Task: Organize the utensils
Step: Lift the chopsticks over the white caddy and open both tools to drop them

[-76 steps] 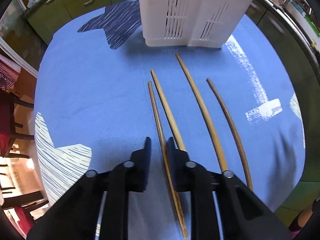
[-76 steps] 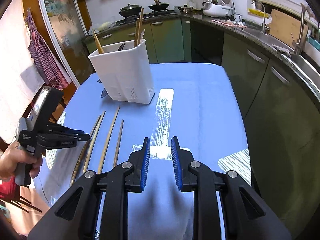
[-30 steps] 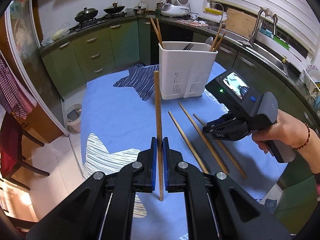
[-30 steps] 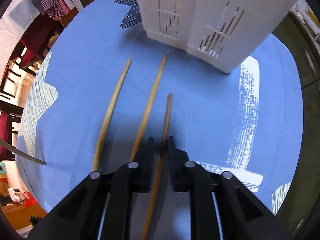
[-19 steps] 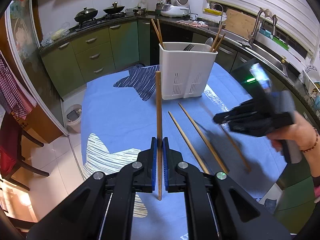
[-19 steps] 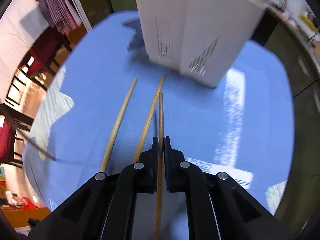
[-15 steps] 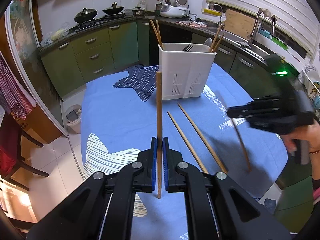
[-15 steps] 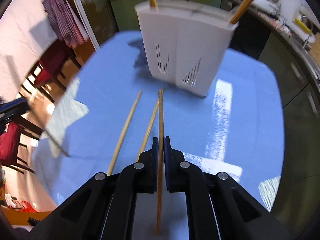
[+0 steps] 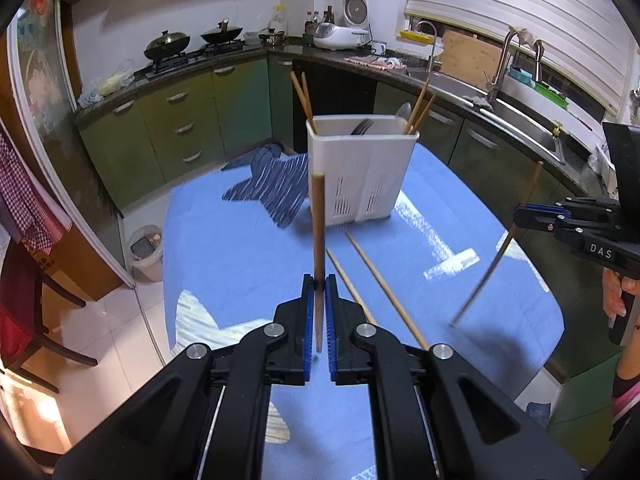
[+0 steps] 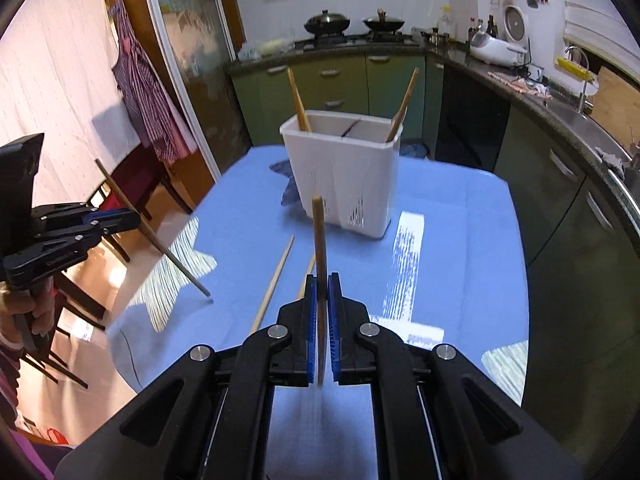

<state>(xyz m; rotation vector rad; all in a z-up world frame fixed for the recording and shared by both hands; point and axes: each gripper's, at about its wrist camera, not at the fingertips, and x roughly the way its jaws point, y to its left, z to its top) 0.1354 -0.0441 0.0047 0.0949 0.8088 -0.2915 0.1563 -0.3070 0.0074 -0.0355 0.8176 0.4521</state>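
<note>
Each tool clamps one slim, round wooden chopstick: the left tool (image 9: 317, 286) holds its chopstick (image 9: 318, 232) upright, pointing to 12 o'clock; the right tool (image 10: 322, 286) grips another chopstick (image 10: 319, 236), slightly blurred. Two more chopsticks (image 9: 384, 288) lie on the blue-clothed worktop (image 9: 240, 248), before the slotted white plastic holder (image 9: 360, 176).

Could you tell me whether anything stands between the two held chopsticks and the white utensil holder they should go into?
Nothing visible does. The left gripper and right gripper each clamp a chopstick, and the holder stands beyond, its open top unobstructed.
</note>
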